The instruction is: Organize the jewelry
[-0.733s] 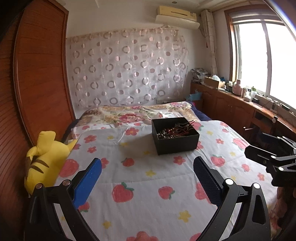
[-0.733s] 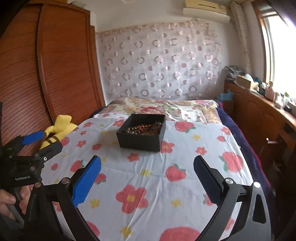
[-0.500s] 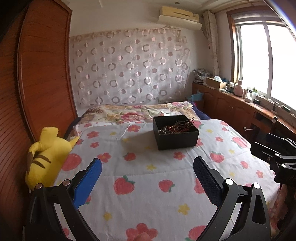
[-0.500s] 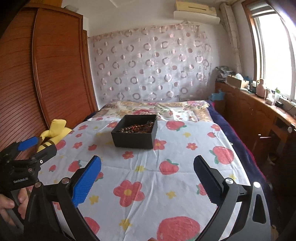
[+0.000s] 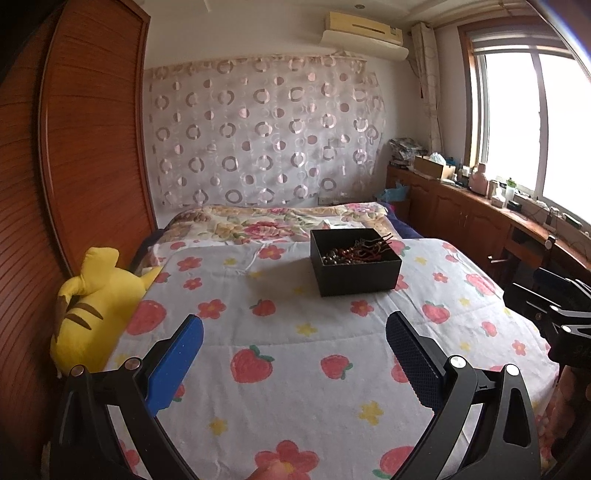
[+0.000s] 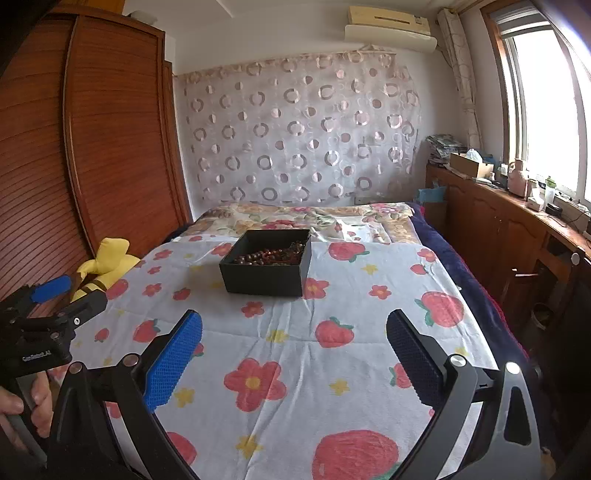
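Left gripper: held low over the near end of the bed, blue-padded fingers spread wide with nothing between them; it also shows at the left edge of the right wrist view, gripped from below by a hand.

Right gripper: also over the near end of the bed, jaws wide apart and holding nothing; its black frame pokes in at the right edge of the left wrist view.

Jewelry box: an open black box sitting on the quilt, well ahead of both grippers, toward the middle of the bed.

Jewelry: a tangle of dark and reddish beads with reddish cords, heaped inside the box; single pieces are too small to tell apart.

Quilt: white, printed with strawberries and flowers, spread over the bed.

Floral blanket: folded at the far end of the bed, just behind the box.

Plush toy: yellow with brown stripes, lying at the bed's left edge against the wooden wardrobe.

Far wall: a sheer curtain with ring patterns, an air conditioner above it.

Right side: a window over a long wooden cabinet cluttered with small items.
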{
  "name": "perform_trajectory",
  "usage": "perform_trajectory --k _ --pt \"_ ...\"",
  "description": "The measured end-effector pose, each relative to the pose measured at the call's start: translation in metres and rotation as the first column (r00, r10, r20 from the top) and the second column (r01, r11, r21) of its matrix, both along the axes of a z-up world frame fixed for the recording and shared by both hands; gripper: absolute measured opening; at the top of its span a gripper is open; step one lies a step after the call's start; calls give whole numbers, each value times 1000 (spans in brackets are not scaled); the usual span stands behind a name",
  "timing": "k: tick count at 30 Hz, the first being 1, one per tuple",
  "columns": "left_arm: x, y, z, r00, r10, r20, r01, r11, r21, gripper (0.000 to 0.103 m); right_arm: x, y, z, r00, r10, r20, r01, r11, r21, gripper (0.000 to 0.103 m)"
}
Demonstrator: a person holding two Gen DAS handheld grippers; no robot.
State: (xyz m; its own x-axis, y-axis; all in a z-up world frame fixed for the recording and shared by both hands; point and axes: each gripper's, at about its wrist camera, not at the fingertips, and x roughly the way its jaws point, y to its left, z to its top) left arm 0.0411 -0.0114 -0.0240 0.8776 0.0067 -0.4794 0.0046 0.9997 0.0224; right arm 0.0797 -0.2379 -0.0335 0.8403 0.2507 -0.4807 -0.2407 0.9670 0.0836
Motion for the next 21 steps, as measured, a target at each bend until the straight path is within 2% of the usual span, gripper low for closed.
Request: perform_trajectory --k 21 --pt "0 -5 5 1000 -7 10 7 1000 1 96 1 -4 0 1000 -6 6 6 1000 -3 101"
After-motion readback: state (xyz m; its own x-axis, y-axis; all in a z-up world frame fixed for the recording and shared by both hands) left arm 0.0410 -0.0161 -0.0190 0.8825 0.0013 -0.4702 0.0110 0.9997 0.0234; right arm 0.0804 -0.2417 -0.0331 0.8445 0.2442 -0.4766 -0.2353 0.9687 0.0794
